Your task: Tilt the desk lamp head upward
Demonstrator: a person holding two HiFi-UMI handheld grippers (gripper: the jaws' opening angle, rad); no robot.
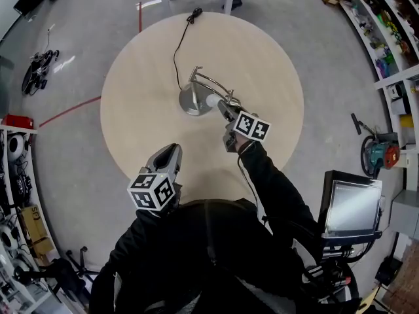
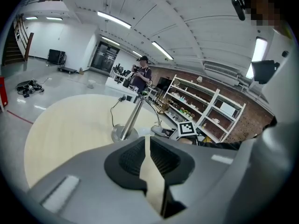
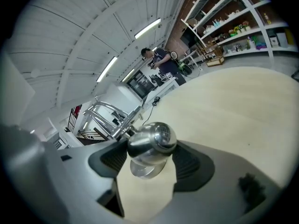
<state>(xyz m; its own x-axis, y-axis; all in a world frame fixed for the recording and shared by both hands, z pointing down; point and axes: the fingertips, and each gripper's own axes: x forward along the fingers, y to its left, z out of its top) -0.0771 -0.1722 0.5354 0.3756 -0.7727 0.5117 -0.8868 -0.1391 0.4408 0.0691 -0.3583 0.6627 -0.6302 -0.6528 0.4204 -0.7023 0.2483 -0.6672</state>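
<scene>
Clearly the right gripper's (image 1: 224, 107) jaws clamp the desk lamp head (image 3: 152, 143) mid-tabletop (image 1: 137, 90), with bare wood out to the round edge. The left gripper (image 1: 171, 152) hovers near the rim, its jaws barely apart and empty. The right gripper half hides the lamp head from above.

A round pale table (image 1: 262, 64) carries the desk lamp's metal base (image 1: 190, 103) and black cord (image 1: 175, 57).

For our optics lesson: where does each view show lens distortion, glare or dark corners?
Head view: fisheye bends shelves and floor around the table. Left gripper view: ceiling lights bow, corners vignette dark. Right gripper view: bright highlights on the chrome lamp head; same curved edges.
</scene>
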